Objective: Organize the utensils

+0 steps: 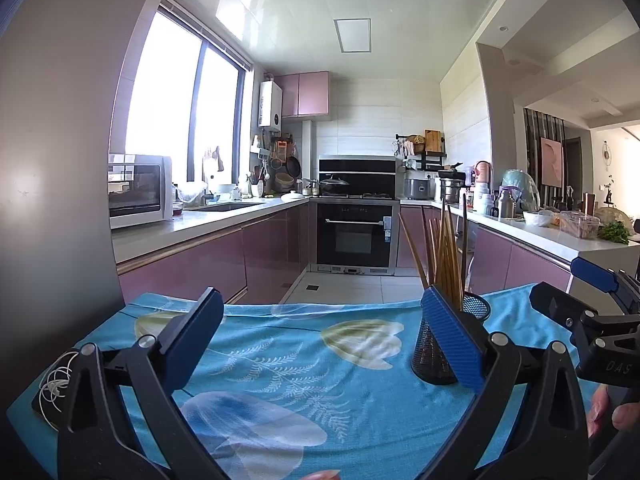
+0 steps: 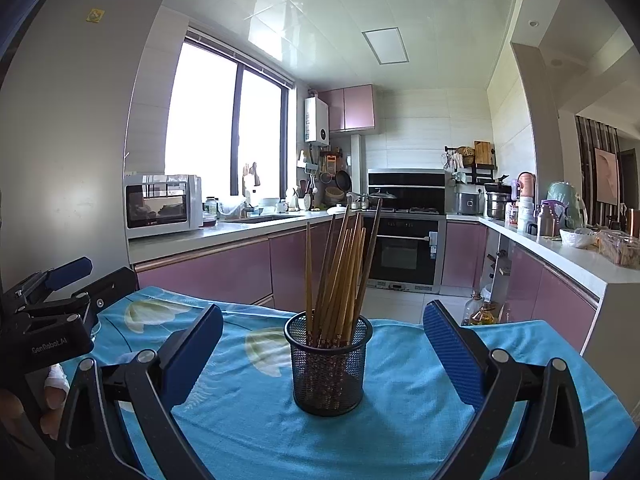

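Note:
A black mesh cup [image 2: 328,364] stands upright on the blue floral cloth [image 2: 400,412], holding several wooden chopsticks [image 2: 340,276] that fan upward. My right gripper [image 2: 322,340] is open and empty, and the cup sits centred between its blue pads just beyond the fingertips. In the left wrist view the same mesh cup [image 1: 438,350] and chopsticks [image 1: 444,252] show at the right, partly hidden behind my right-hand finger pad [image 1: 452,340]. My left gripper [image 1: 320,328] is open, with only cloth [image 1: 280,360] between its fingers.
A coiled white cable [image 1: 56,376] lies on the cloth's left edge. The other gripper [image 1: 592,320] and a person's fingers [image 1: 616,416] show at the far right. Beyond the table's far edge lie the kitchen floor, pink cabinets [image 2: 224,268], an oven [image 2: 404,248] and crowded counters.

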Demonstrator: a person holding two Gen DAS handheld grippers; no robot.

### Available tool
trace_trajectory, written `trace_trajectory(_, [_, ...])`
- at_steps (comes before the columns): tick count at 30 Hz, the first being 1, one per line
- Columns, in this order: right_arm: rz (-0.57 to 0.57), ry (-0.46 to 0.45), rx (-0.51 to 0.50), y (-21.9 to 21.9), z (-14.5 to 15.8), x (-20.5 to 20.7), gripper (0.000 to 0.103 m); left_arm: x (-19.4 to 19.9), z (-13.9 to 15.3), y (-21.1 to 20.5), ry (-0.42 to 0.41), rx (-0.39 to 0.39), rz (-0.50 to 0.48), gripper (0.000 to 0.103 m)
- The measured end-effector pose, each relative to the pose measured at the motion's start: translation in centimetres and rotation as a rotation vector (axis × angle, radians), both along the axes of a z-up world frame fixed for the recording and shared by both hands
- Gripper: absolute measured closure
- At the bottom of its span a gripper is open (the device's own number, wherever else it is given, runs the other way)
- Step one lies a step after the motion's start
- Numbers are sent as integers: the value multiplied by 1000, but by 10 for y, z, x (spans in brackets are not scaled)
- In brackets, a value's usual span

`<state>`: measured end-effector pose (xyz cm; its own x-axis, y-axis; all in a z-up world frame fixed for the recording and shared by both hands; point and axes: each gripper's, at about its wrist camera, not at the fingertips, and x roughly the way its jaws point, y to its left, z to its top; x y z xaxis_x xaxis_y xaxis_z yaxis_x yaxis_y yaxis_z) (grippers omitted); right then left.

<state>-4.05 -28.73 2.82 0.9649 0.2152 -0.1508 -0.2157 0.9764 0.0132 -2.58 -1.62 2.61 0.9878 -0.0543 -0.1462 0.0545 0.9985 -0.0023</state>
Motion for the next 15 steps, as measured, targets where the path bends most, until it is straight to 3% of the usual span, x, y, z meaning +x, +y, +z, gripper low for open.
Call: trace_trajectory(15, [5,0,2,1,1,2,6,0,1,3,-10,1,11,5])
